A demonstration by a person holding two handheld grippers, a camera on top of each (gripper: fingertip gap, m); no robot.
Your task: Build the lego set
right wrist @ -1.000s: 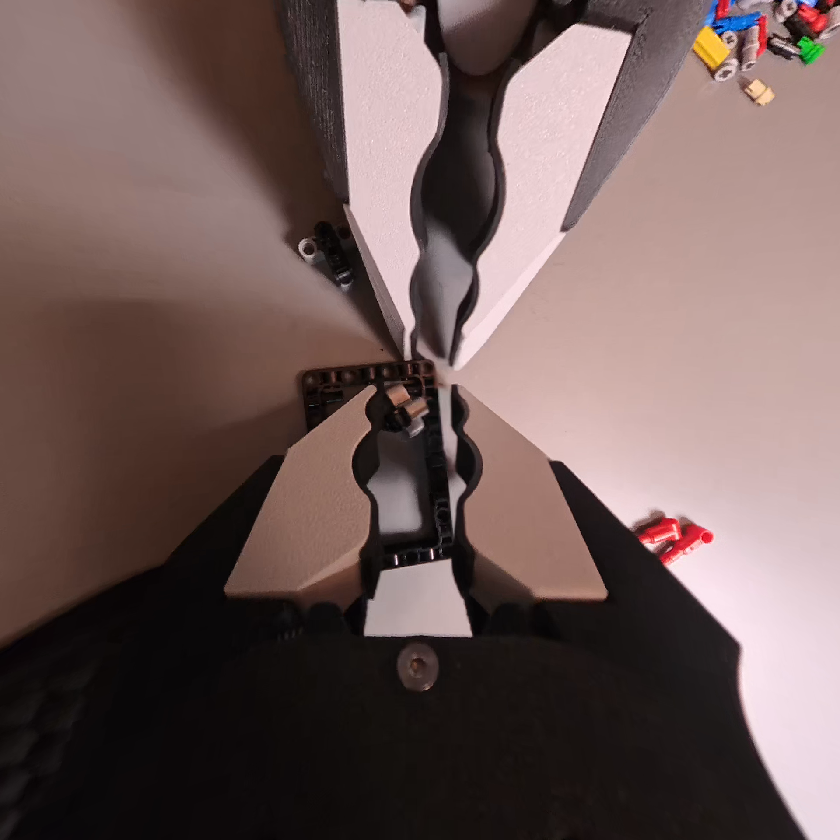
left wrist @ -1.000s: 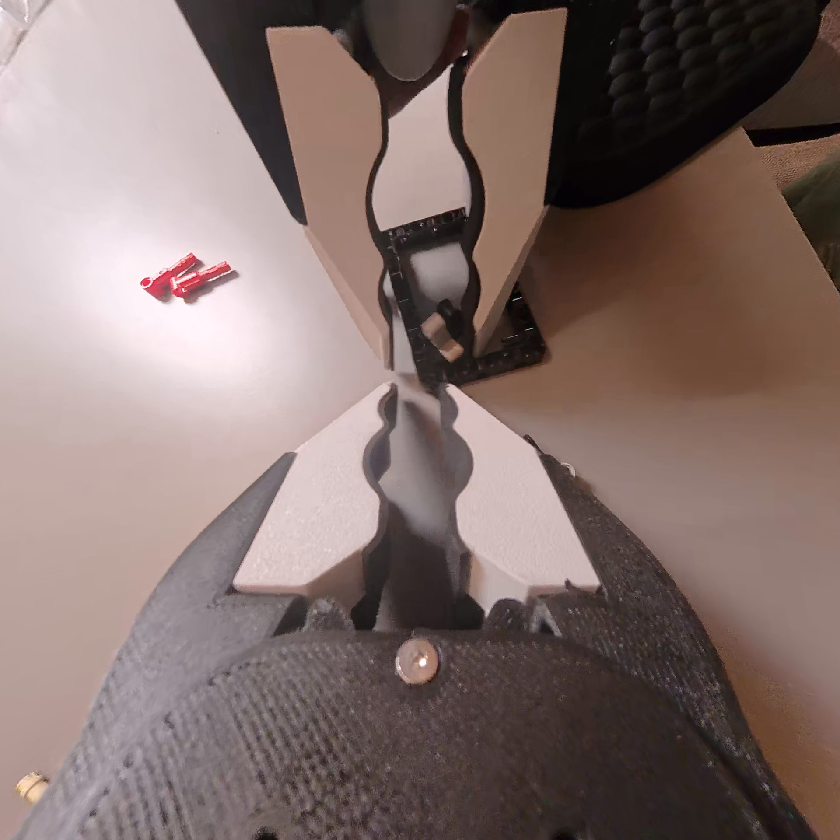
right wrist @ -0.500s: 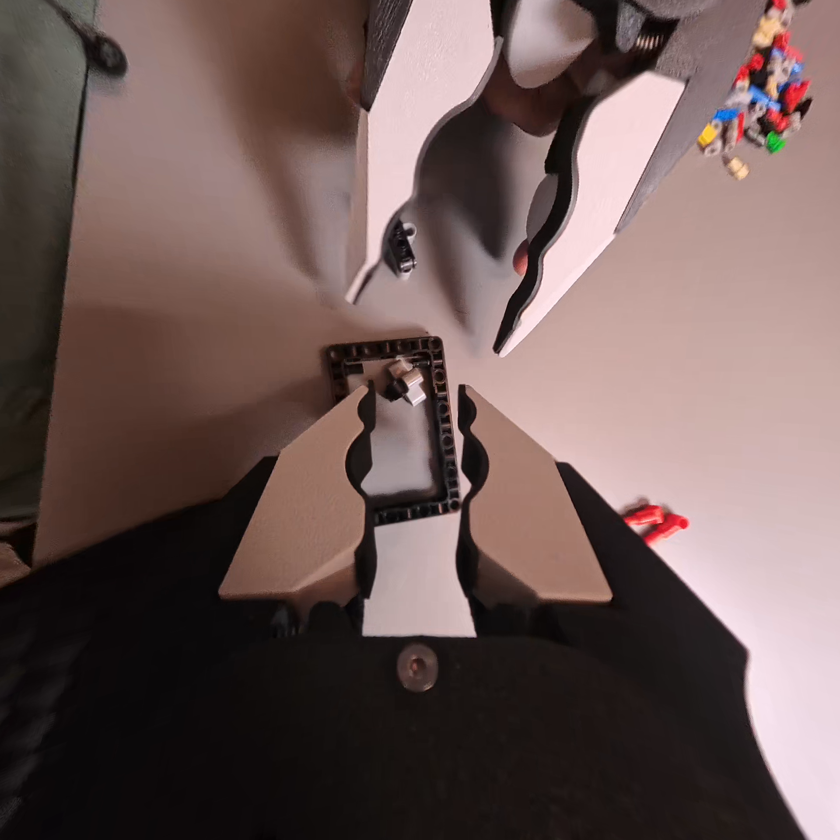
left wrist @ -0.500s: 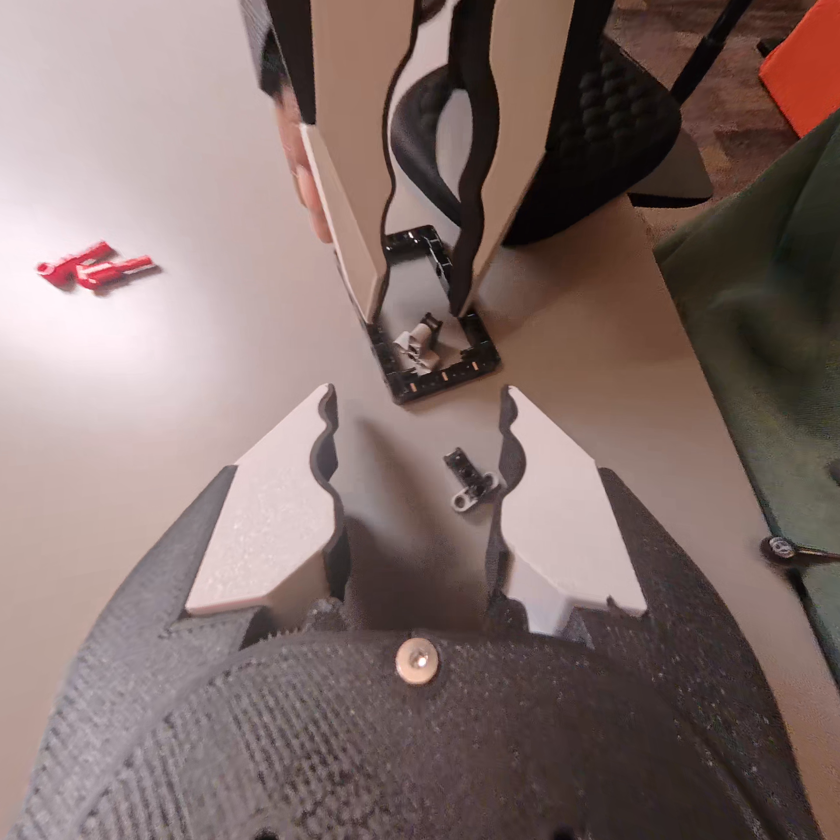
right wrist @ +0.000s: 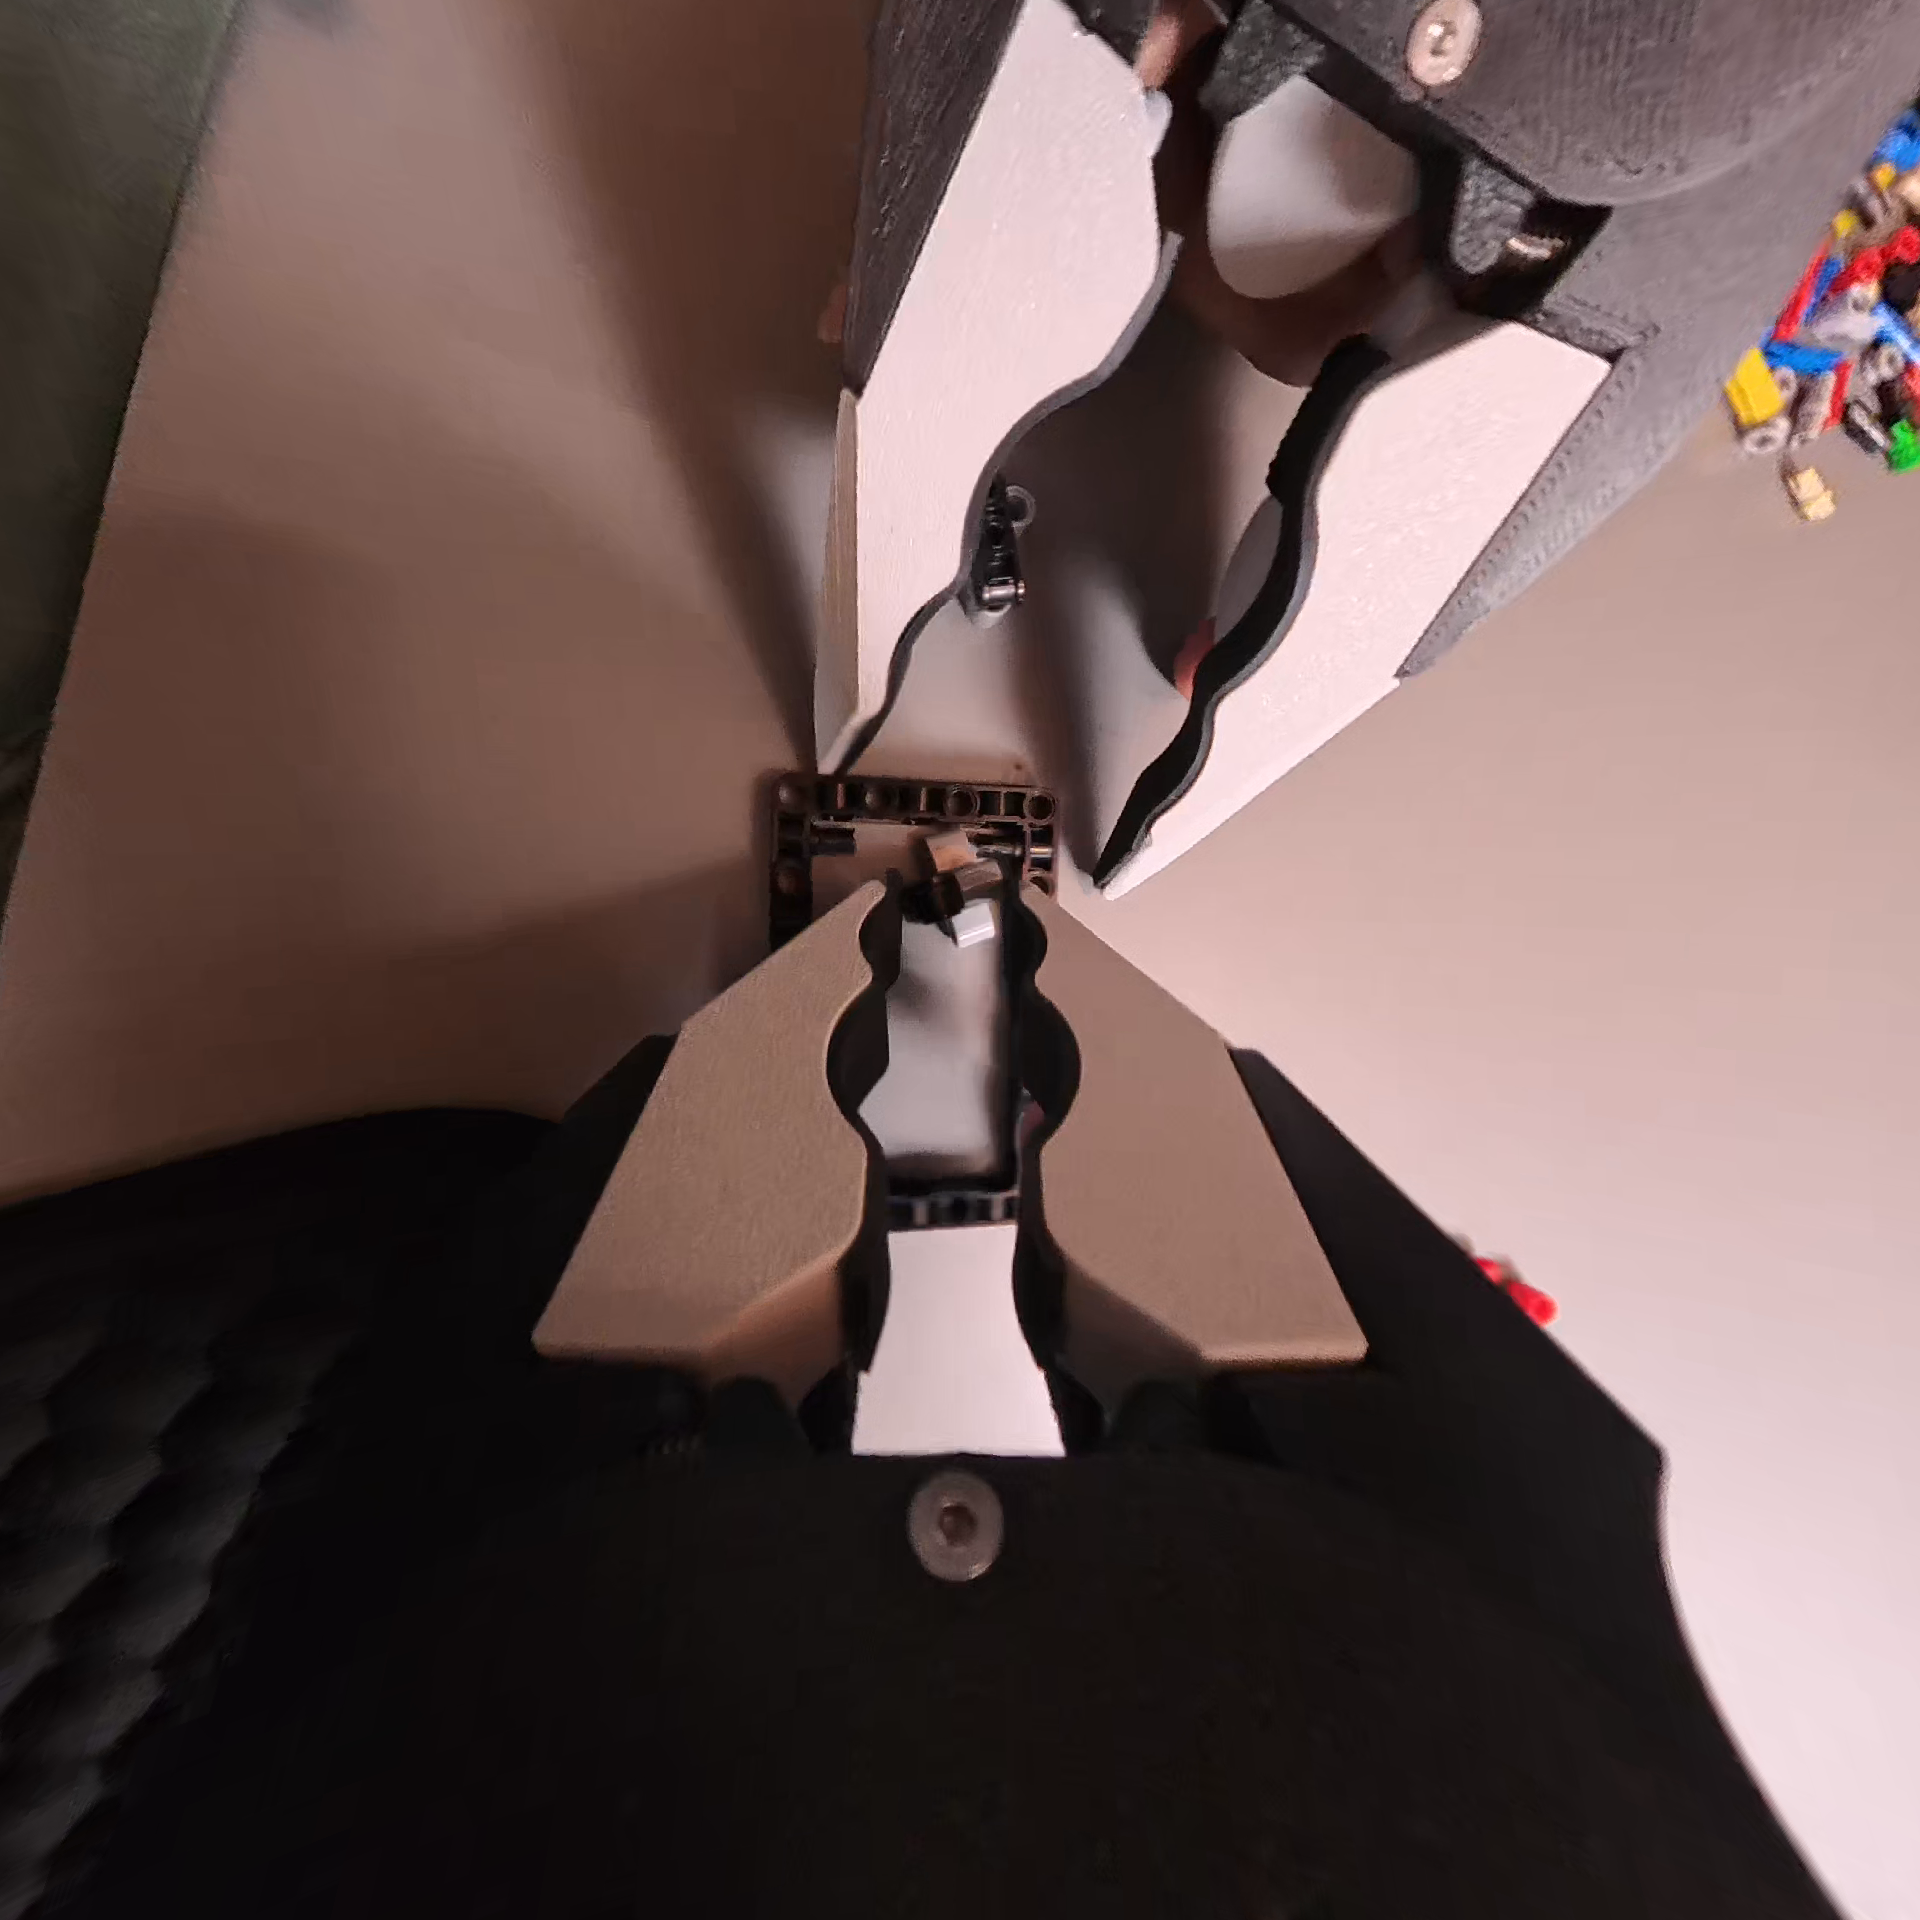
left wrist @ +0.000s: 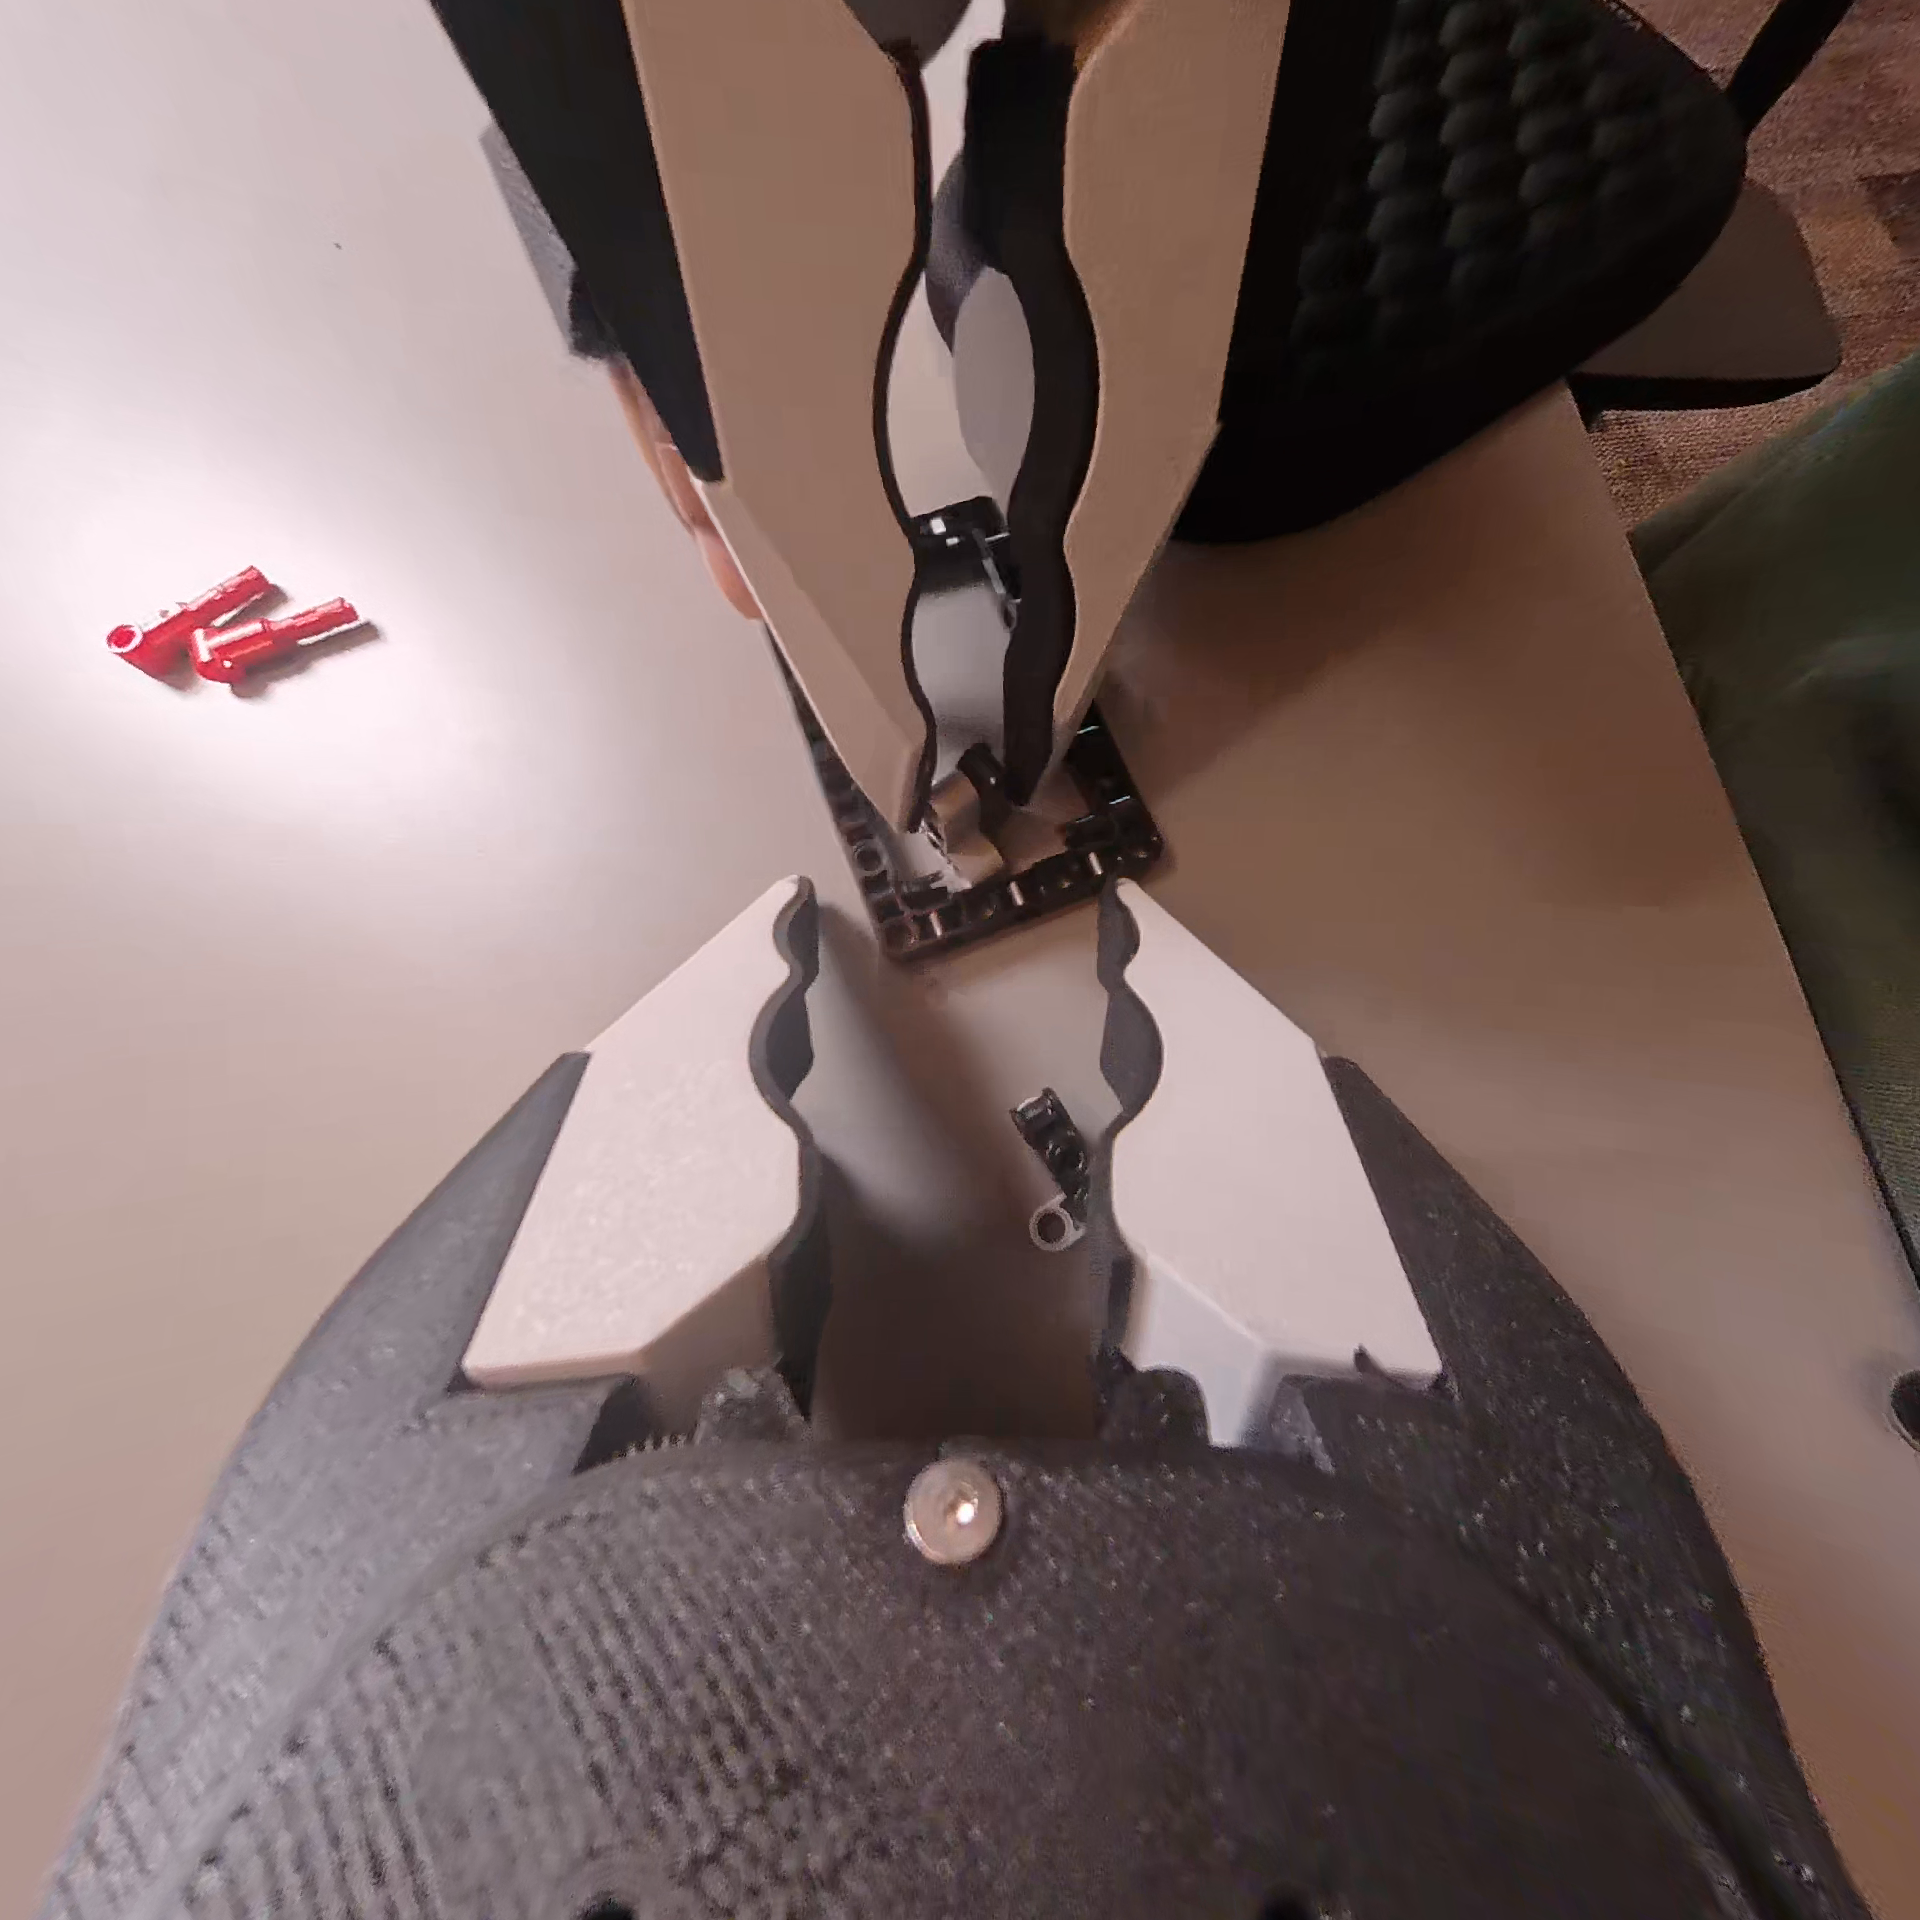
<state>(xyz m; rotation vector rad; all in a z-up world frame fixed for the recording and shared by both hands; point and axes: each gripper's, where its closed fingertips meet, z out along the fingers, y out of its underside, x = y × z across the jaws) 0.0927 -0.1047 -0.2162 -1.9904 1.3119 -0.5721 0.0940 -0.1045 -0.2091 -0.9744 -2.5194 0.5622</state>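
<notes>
A black rectangular lego frame [left wrist: 1023, 888] [right wrist: 914, 802] lies flat on the table. A small grey-and-black piece [left wrist: 961, 795] [right wrist: 956, 904] sits inside its end. My right gripper [right wrist: 956, 899] [left wrist: 971, 795] reaches down into the frame, and its tips are closed against both sides of that piece. My left gripper [left wrist: 956, 899] [right wrist: 977, 810] is open and empty, with its tips just short of the frame's end. A small black connector with a grey ring [left wrist: 1055, 1169] [right wrist: 1000, 561] lies on the table between the left fingers, close to the right one.
Two red pins [left wrist: 234, 639] [right wrist: 1512, 1294] lie apart on the table. A pile of several coloured pieces [right wrist: 1849, 343] is at the far edge. A black mesh chair [left wrist: 1455, 208] and a green cloth [left wrist: 1787, 727] are beyond the table edge. Both grippers' tips are close together, under 4 cm apart.
My left gripper has opened and drawn back from the frame, and the small black connector now lies between its fingers. My right gripper's tips have come around the grey-and-black piece.
</notes>
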